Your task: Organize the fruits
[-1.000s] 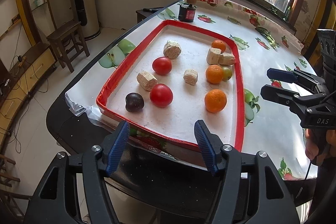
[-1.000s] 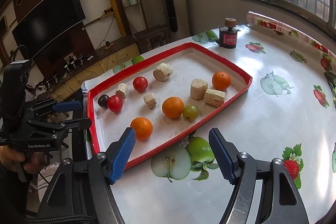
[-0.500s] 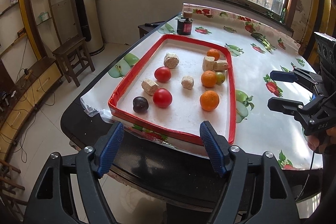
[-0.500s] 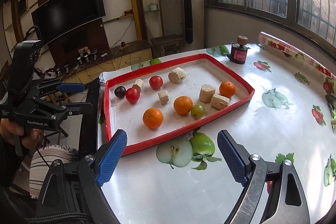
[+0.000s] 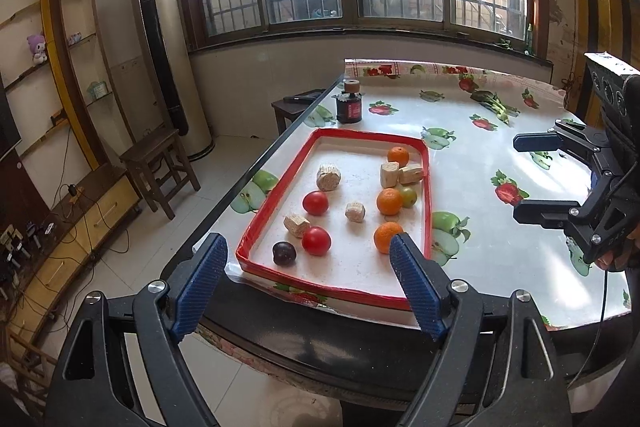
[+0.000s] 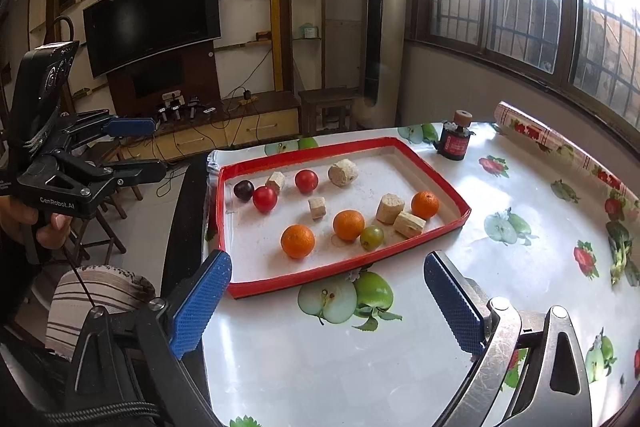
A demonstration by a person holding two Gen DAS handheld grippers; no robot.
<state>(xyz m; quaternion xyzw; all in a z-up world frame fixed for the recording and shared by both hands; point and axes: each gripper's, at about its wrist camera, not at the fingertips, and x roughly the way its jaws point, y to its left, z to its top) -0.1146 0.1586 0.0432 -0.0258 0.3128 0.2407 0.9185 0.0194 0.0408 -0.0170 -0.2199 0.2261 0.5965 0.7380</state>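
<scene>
A red-rimmed tray [image 5: 427, 187] [image 6: 440, 171] lies on the table. It holds three oranges [image 5: 389, 201] [image 6: 297, 241], two red tomatoes [image 5: 316, 240] [image 6: 265, 198], a dark plum [image 5: 284, 253] [image 6: 243, 189], a green grape [image 5: 408, 195] [image 6: 371, 237] and several beige corn-like chunks [image 5: 328, 177] [image 6: 343, 173]. My left gripper [image 5: 308, 283] [image 6: 140, 151] is open and empty, held back off the table's near edge. My right gripper [image 6: 332, 303] [image 5: 536, 179] is open and empty, above the tablecloth beside the tray.
A small dark jar [image 5: 349, 106] [image 6: 455, 142] stands beyond the tray. The table [image 5: 480, 131] has a fruit-print cloth. A wooden stool [image 5: 160, 167] and a tall air conditioner [image 5: 172, 55] stand on the floor to the left. A TV [image 6: 152, 19] hangs on the wall.
Both grippers have pulled back and risen away from the tray, which now looks smaller and farther. Both stay open and empty. The fruits have not moved.
</scene>
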